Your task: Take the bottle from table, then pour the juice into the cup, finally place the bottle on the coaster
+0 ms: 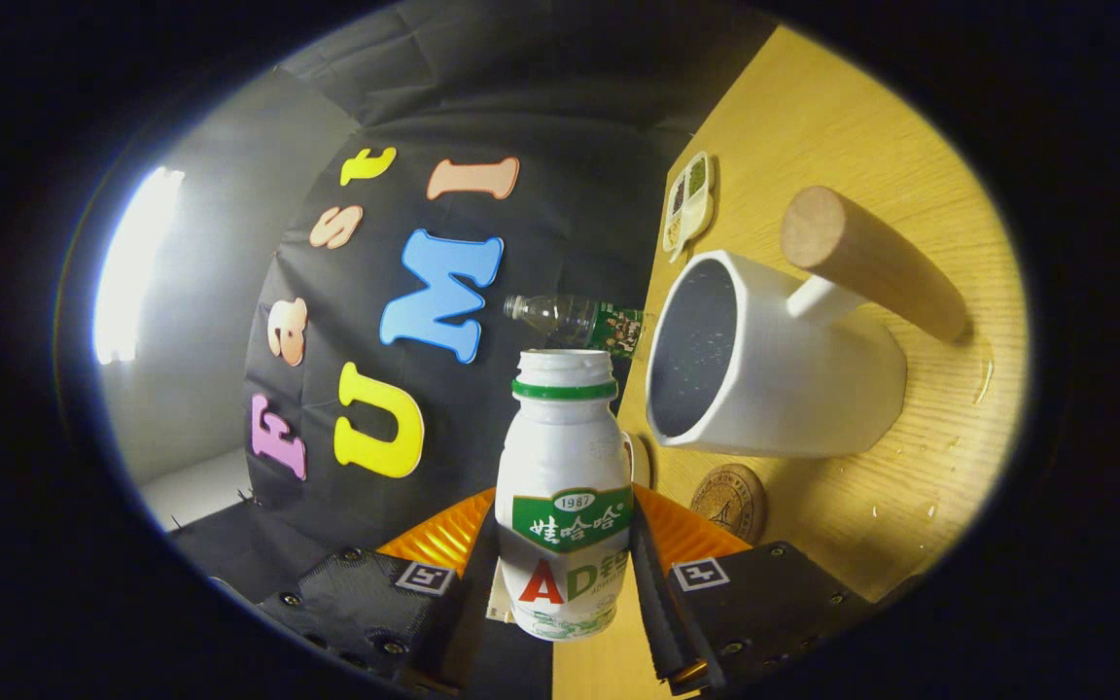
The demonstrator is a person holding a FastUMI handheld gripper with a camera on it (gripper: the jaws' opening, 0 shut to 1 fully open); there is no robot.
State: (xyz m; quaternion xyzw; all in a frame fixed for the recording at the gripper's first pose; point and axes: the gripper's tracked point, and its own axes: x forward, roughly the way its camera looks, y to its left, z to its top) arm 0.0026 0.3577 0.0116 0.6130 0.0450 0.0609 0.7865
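Note:
A small white bottle (565, 457) with a green neck ring and a green label sits between my fingers, and my gripper (565, 569) is shut on its lower body. The whole scene is rolled sideways, so the bottle is tipped over relative to the wooden table (813, 117). Its open mouth lies just short of the rim of a white cup (774, 389), which has a dark inside and a round wooden handle (871, 258). A round wooden coaster (730, 501) lies on the table beside the cup's base, close to my right finger.
Beyond the cup, a clear plastic bottle (575, 321) with a green label stands near the table's edge. A small divided dish (686, 204) lies farther along the table. A few droplets glisten on the wood near the cup.

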